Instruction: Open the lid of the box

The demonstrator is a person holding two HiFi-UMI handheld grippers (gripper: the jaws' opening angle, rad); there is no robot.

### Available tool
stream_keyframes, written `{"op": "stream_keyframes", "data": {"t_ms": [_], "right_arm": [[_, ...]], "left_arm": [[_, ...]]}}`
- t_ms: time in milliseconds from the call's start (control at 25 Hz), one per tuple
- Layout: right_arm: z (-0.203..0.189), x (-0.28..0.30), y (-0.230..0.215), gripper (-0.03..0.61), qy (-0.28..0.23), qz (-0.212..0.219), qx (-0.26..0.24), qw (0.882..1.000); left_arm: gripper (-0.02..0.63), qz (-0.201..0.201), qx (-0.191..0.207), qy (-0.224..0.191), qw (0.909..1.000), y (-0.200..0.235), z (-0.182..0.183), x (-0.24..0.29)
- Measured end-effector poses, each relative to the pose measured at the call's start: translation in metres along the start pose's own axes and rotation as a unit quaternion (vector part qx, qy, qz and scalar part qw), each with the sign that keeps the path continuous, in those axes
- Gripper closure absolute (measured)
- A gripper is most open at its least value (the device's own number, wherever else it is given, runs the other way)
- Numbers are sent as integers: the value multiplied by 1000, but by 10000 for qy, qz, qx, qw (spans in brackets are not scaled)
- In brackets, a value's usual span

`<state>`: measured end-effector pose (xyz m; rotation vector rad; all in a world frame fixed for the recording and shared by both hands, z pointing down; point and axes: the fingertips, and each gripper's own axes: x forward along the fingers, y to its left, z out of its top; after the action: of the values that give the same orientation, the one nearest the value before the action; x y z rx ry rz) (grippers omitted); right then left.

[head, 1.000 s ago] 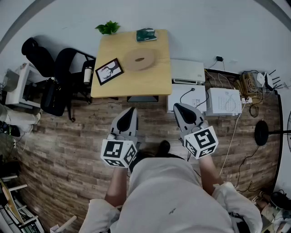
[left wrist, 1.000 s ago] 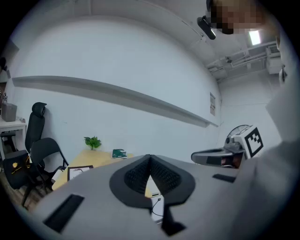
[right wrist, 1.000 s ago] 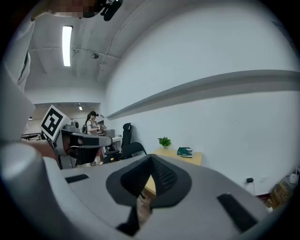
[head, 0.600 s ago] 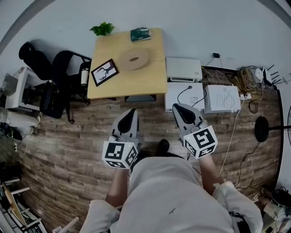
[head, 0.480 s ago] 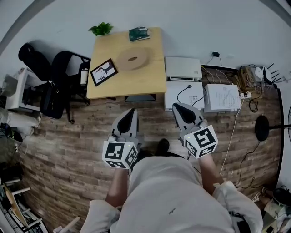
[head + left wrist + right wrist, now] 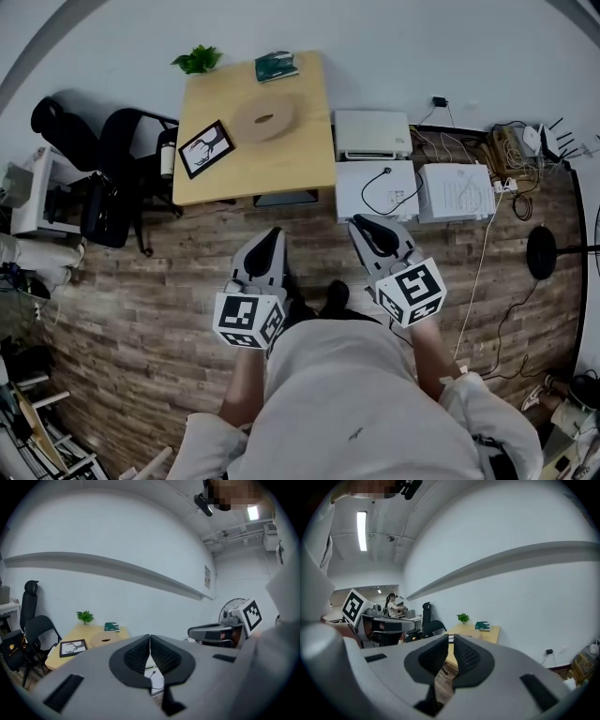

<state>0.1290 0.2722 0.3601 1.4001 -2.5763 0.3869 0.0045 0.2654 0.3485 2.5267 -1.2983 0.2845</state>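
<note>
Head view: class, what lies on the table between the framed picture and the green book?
A round, flat wooden piece with a central hole lies between the framed picture and the green book; the head view shows it.

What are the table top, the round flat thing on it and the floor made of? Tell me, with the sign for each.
Table top: pale wood or laminate, matt; even yellowish colour.
Round flat thing: perhaps wood or cardboard, tan, matt; too small to settle.
Floor: wood-look planks; brown staggered boards.
</note>
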Motion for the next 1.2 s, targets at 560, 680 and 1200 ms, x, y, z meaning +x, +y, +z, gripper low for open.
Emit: {"op": "stream_keyframes", "data": {"t_ms": [560,680,1200], "right_arm": [[4,38,-6,446,190,199,75,9996],[9,52,-11,430,232,174,18,9996],[48,117,-36,384,220,-129,-85,9996]], "left_arm": [[604,-44,-49,-32,10000,39,8,25],[604,-46,-88,-109,9999,53,13,31],[546,-282,-55,-169,9994,113,45,81]]}}
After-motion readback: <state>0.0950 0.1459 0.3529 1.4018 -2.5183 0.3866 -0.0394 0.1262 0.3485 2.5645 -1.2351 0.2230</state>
